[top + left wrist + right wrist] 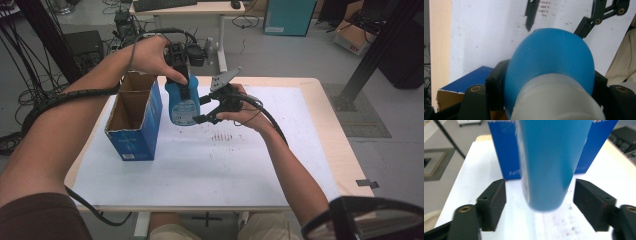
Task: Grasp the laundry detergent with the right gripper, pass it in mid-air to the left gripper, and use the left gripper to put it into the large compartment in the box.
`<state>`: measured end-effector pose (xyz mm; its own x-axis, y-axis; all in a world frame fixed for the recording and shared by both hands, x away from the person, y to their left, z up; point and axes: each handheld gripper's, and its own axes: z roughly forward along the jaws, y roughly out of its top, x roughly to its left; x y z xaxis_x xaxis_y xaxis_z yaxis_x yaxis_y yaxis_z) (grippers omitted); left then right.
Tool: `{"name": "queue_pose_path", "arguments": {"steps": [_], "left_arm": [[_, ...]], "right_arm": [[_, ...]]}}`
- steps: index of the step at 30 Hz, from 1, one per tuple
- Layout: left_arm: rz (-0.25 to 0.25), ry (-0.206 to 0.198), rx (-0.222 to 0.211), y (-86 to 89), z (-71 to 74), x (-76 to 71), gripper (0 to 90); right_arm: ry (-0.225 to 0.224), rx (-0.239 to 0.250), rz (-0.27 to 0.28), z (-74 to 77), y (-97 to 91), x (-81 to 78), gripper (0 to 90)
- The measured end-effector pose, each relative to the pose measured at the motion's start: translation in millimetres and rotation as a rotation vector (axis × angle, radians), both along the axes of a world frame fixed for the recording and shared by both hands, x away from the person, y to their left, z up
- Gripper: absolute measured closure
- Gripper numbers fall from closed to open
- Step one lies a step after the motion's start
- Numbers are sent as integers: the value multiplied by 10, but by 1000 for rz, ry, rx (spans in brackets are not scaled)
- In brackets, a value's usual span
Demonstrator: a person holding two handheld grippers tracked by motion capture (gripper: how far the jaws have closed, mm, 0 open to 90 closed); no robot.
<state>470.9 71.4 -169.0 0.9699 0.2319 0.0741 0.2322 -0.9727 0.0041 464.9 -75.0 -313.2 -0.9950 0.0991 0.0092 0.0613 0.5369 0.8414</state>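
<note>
A blue bottle point(182, 106) with a white cap hangs upright above the white table sheet point(210, 170). My left gripper point(182, 75) comes down from above and is shut on its upper part; in the left gripper view the pads press both sides of the bottle point(551, 57). My right gripper point(199, 110) is level at the bottle's lower right side. In the right gripper view the bottle point(549, 157) stands between the right gripper's point(540, 202) jaws with a gap on each side. That gripper's fingers point(531, 12) reach past the bottle in the left gripper view.
An open blue cardboard box point(135, 120) stands just left of the bottle, also behind it as the box point(504, 152). Dark specks point(222, 136) mark the sheet below the grippers. A desk point(190, 10) and floor cables point(30, 75) lie beyond the table.
</note>
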Motion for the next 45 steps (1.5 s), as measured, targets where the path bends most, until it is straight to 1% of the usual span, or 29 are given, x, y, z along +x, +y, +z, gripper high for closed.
{"name": "queue_pose_path", "arguments": {"steps": [1,2,4,5,6,7,8,9,10,13,15,16,17,18,20,23,24,26,28,29,33,36,39,40,41,42,43,44,45], "left_arm": [[6,0,-2,3,6,-1,354],[12,-2,-3,5,14,0,354],[20,-7,1,13,33,5,354],[33,-8,1,18,47,10,354],[38,-15,2,22,56,15,354],[44,-17,4,27,65,18,354],[56,-21,5,32,71,17,354],[66,-19,7,37,83,24,354],[71,-23,12,43,93,28,354],[98,-21,16,64,131,50,354],[134,-20,13,76,154,52,354],[151,-23,14,81,169,55,353],[164,-23,15,88,188,60,354],[195,-37,-5,90,194,44,354],[218,-51,1,108,248,52,354],[273,-57,-1,153,347,66,354],[294,-57,-3,172,388,74,354],[329,-60,-9,208,464,69,354],[355,-67,-5,242,540,69,354],[374,-67,-3,260,575,66,354],[449,-74,-2,348,710,68,354],[521,-78,-3,430,793,75,354],[592,-85,-5,518,877,82,354],[620,-85,-7,548,907,84,354],[638,-88,-6,581,941,91,354],[664,-93,-9,618,977,92,354],[678,-89,-9,639,997,92,354],[697,-90,-10,664,1022,88,354],[712,-93,-11,693,1048,91,354]], "right_arm": [[-5,-10,-11,-5,-13,0,228],[-9,-23,-39,-8,-30,4,222],[26,-45,-53,-17,-73,14,182],[32,-55,-71,-24,-97,18,161],[54,-57,-101,-36,-126,12,135],[51,-63,-96,-46,-153,27,116],[61,-63,-116,-57,-178,22,84],[60,-84,-149,-63,-194,-2,56],[30,-106,-145,-70,-222,5,64],[35,-138,-146,-90,-302,-10,65],[36,-156,-168,-98,-349,-28,64],[42,-170,-167,-96,-366,-43,69],[37,-190,-168,-91,-385,-60,75],[24,-198,-172,-89,-406,-74,75],[33,-195,-184,-80,-446,-99,75],[29,-209,-192,-72,-518,-118,75],[42,-221,-205,-68,-536,-140,78],[54,-244,-190,-60,-581,-159,92],[60,-241,-203,-50,-626,-175,92],[57,-246,-196,-42,-654,-172,91],[64,-255,-200,-8,-735,-186,91],[72,-268,-196,12,-794,-194,88],[87,-254,-200,28,-854,-202,83],[81,-258,-199,36,-873,-207,83],[82,-257,-215,43,-884,-219,82],[78,-262,-210,51,-903,-219,82],[81,-266,-220,58,-913,-230,82],[71,-273,-212,63,-925,-228,82],[73,-278,-225,70,-929,-241,82]]}}
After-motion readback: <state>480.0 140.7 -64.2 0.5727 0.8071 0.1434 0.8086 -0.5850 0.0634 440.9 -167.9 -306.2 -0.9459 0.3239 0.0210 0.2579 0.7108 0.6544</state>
